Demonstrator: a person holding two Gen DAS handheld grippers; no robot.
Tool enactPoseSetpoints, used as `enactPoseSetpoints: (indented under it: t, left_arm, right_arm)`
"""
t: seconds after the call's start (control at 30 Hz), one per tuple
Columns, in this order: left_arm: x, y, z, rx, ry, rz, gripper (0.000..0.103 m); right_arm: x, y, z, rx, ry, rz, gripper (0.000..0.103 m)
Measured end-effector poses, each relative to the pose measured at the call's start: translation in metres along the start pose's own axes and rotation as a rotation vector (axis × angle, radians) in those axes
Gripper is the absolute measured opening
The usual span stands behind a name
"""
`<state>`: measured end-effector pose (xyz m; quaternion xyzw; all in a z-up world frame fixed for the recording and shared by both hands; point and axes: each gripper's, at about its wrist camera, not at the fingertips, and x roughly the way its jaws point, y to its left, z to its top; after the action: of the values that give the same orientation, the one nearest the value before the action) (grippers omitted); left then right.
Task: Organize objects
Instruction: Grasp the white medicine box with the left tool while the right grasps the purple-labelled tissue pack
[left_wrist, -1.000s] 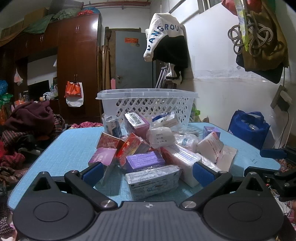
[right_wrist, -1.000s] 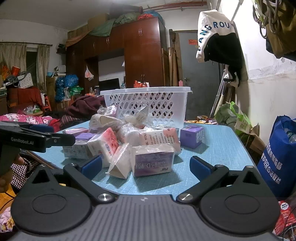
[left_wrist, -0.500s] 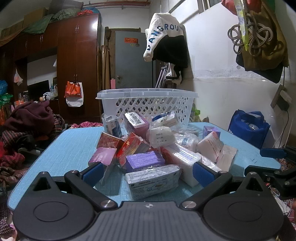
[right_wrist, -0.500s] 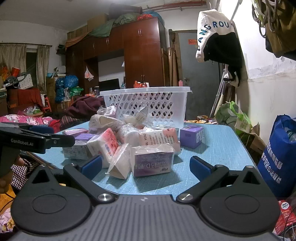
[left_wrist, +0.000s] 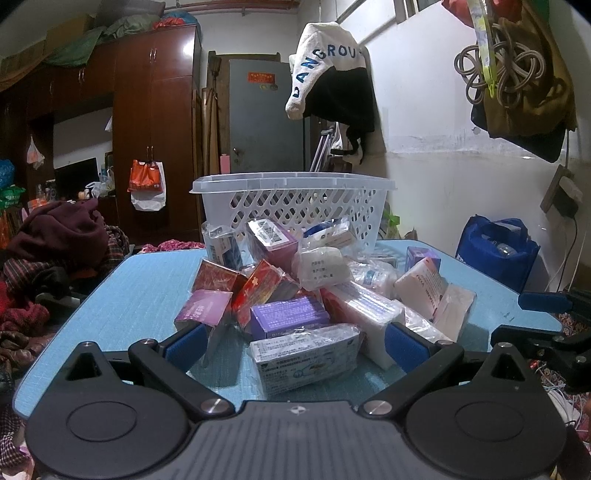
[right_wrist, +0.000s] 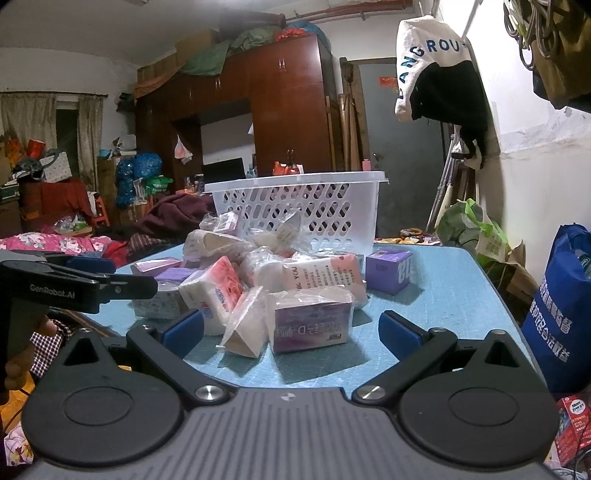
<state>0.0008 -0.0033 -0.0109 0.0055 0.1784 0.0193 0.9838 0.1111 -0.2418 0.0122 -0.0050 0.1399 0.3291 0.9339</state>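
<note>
Packet pile (left_wrist: 306, 299) before wide-spread, empty jaws.

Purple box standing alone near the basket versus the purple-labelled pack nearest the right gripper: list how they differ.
The purple box is a bare carton; the purple-labelled pack is sealed in clear crinkled film. The box stands apart on the blue table; the pack touches the pile. The box is smaller and farther back; the pack lies between the open fingers of the right gripper. Both are purple and rectangular.

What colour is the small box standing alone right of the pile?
Purple, with a white label on one side; the small box shows best in the right wrist view.
</note>
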Motion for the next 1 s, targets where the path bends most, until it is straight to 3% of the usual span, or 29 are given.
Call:
enactPoseSetpoints:
  t: [0.27, 0.5, 0.83, 0.93, 1.0]
  left_arm:
    - [-0.004, 0.022, -0.013, -0.026, -0.029, 0.019, 0.102]
    - [0.012, 0.012, -0.023, 0.005, -0.004, -0.006, 0.102]
    - [0.045, 0.005, -0.028, -0.012, 0.022, -0.008, 0.102]
    - [0.046, 0.004, -0.032, 0.013, -0.001, 0.011, 0.096]
    - [0.045, 0.006, -0.031, 0.009, -0.012, -0.003, 0.087]
  right_arm:
    - [0.0, -0.011, -0.004, 0.018, -0.031, 0.012, 0.103]
    - [0.021, -0.015, -0.009, 0.021, 0.004, -0.007, 0.089]
    - [0.045, -0.014, -0.009, 0.021, 0.04, 0.001, 0.088]
    - [0.046, -0.017, -0.01, 0.036, 0.047, 0.008, 0.086]
    - [0.047, -0.019, -0.011, 0.042, 0.057, 0.009, 0.074]
